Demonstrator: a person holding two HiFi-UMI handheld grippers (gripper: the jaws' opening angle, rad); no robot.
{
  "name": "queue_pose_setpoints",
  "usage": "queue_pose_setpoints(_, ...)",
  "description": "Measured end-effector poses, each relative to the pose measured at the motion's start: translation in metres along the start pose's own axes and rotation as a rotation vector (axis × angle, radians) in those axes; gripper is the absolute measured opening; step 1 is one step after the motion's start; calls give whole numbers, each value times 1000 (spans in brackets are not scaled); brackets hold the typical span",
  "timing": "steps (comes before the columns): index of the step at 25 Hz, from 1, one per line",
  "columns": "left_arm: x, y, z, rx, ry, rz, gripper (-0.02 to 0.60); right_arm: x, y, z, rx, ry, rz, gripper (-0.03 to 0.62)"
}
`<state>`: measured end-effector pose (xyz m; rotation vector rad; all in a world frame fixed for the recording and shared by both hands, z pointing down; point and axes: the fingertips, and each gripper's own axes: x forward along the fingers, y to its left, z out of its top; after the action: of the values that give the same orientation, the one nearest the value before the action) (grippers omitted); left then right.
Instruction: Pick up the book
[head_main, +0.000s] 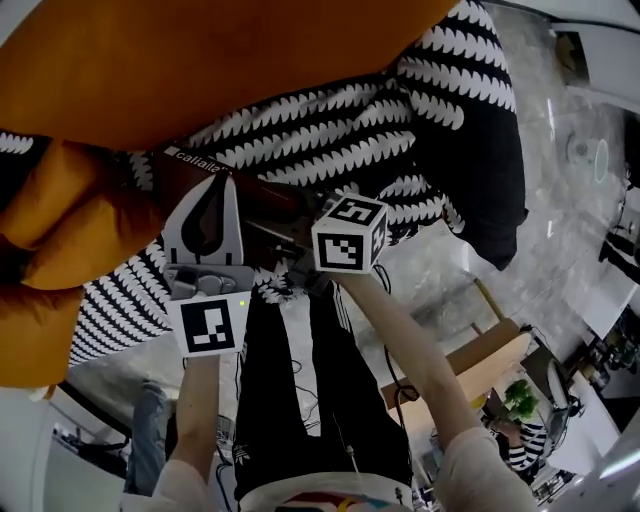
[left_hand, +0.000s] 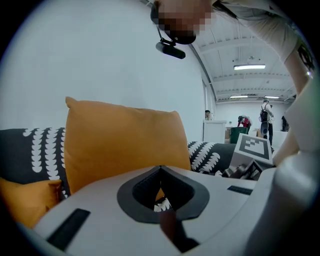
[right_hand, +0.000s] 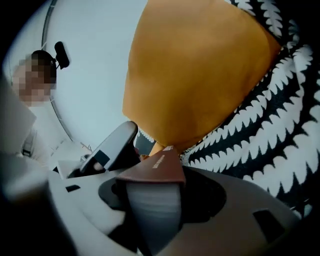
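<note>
Near orange cushion (head_main: 200, 60), over black-white patterned cushion (head_main: 420, 110): dark-red book (head_main: 265, 205) clamped in right gripper (right_hand: 160, 185); left gripper (left_hand: 160, 170) closed on its cover.

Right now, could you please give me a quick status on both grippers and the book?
Left gripper shut on book cover. Right gripper: book between jaws, grip unconfirmed. Orange cushion close behind.

Your top (head_main: 480, 475) is white and your trousers (head_main: 290, 400) black. Your left claw (head_main: 218, 185) and right claw (right_hand: 157, 175) are grey, with black-and-white cubes (head_main: 350, 233).
</note>
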<state>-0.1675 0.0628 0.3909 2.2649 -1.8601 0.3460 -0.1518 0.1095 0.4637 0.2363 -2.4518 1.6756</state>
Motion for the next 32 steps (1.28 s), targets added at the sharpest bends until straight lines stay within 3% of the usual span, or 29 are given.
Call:
queue_pose_setpoints(4,-6,12,-4,9,1,27,8,2,-4,10,-12,-7,-37,234)
queue_pose_setpoints(8,-14,19,6,-13,-9,61,8,-5,-2,13,-79,16,-108,165)
queue_pose_setpoints(13,-24,14,35,-11,-36,60,8,-15,27,15,-149,46,-156,160)
queue_pose_setpoints(18,-11,31,70,-13,-100,69,8,-8,55,45,-208,38,-136,160)
queue_pose_setpoints(22,2,34,116,-31,-152,68,8,-23,94,87,-303,0,-147,160)
queue_pose_setpoints(26,-10,28,193,-8,-241,70,8,-61,153,133,-359,-135,-159,158)
queue_pose_setpoints(32,-62,-14,302,-43,-276,-16,8,-170,256,174,-445,-386,-324,158)
